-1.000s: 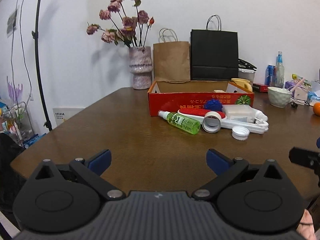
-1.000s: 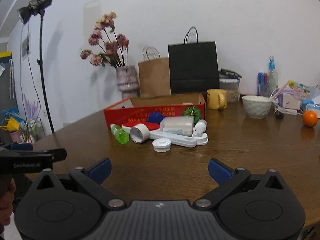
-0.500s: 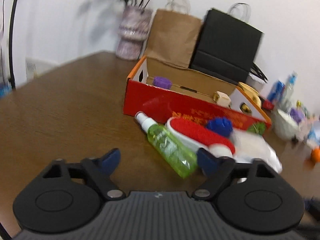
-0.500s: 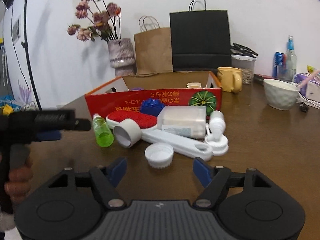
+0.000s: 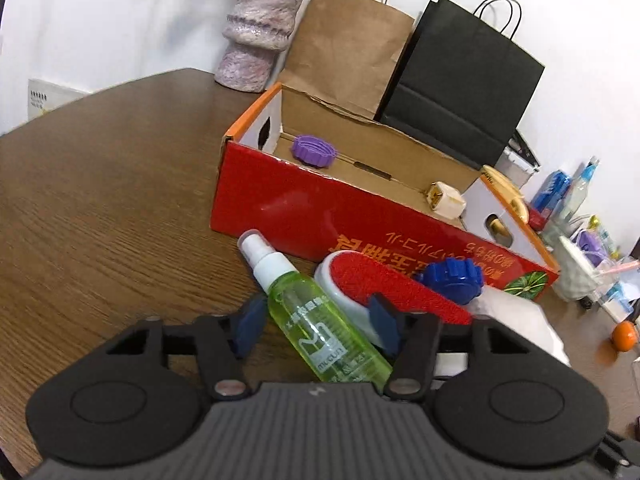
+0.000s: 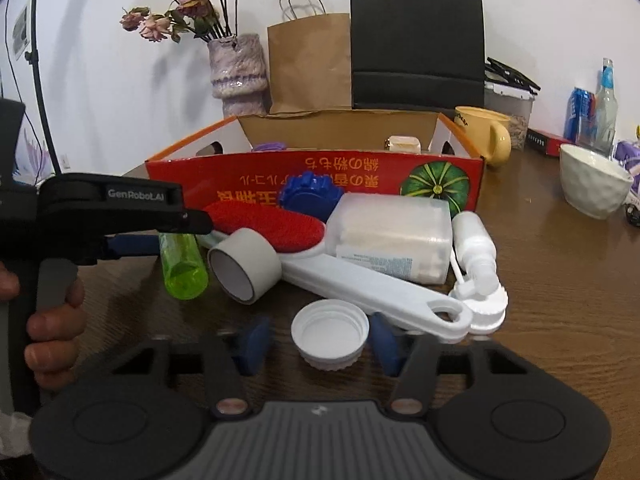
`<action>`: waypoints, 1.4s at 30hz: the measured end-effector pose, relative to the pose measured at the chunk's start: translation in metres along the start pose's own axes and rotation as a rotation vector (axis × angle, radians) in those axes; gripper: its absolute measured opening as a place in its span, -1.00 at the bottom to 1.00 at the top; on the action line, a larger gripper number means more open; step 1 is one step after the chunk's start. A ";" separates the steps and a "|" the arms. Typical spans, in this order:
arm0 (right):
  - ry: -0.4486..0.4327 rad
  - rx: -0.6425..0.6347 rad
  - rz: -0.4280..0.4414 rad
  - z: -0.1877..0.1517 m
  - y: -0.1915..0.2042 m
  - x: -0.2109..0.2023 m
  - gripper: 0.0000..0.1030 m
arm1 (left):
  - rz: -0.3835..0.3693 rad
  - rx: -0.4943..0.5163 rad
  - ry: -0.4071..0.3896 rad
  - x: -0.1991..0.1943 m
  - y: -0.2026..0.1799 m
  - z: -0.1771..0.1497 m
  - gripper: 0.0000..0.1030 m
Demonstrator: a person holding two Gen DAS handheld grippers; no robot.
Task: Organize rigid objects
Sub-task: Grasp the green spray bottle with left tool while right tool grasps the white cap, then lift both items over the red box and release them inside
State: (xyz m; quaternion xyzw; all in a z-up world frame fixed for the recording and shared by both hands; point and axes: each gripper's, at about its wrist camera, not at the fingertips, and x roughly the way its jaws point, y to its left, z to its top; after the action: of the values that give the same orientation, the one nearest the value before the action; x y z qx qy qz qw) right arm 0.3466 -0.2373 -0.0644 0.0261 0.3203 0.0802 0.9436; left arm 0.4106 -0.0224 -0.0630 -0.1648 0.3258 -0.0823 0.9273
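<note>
A green spray bottle (image 5: 316, 322) lies on the table between the open fingers of my left gripper (image 5: 318, 322); it also shows in the right wrist view (image 6: 182, 264). My right gripper (image 6: 320, 340) is open around a white cap (image 6: 330, 334), fingers apart from it. Behind lie a red-faced white brush (image 6: 280, 226), a grey tape roll (image 6: 244, 266), a blue knob (image 6: 310, 196), a clear box (image 6: 390, 238) and a small white bottle (image 6: 476, 250). The red cardboard box (image 5: 320, 208) holds a purple cap (image 5: 312, 150) and a small beige block (image 5: 446, 200).
Behind the box stand a vase (image 6: 238, 74), a brown paper bag (image 6: 308, 62) and a black bag (image 6: 416, 44). To the right are a yellow mug (image 6: 486, 134), a white bowl (image 6: 592, 186), bottles (image 6: 606, 98) and an orange (image 5: 624, 336).
Both grippers moved forward and down toward the pile. The left now straddles the green bottle, the right straddles the white cap. Both jaws have narrowed somewhat.
</note>
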 end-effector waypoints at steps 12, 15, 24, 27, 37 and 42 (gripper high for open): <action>-0.051 0.007 0.009 -0.013 0.004 -0.044 -0.24 | 0.024 0.073 0.029 -0.012 -0.010 -0.012 -0.27; -0.067 0.011 0.010 -0.019 0.003 -0.064 -0.24 | 0.065 0.130 0.028 -0.028 -0.017 -0.022 -0.33; -0.158 -0.002 0.014 -0.044 0.011 -0.137 -0.24 | 0.216 0.321 -0.090 -0.097 -0.022 -0.080 -0.35; -0.175 -0.020 0.011 -0.054 0.015 -0.157 -0.24 | 0.216 0.341 -0.157 -0.129 -0.025 -0.098 -0.37; -0.323 -0.036 -0.038 -0.086 0.026 -0.224 -0.24 | 0.218 0.388 -0.450 -0.243 -0.044 -0.137 -0.38; -0.426 -0.011 -0.068 -0.100 0.027 -0.251 -0.24 | 0.187 0.404 -0.601 -0.290 -0.046 -0.161 -0.38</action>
State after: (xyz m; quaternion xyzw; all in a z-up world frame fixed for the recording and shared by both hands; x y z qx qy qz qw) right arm 0.0858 -0.2530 0.0097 0.0265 0.1141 0.0430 0.9922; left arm 0.0823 -0.0302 0.0034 0.0350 0.0301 -0.0078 0.9989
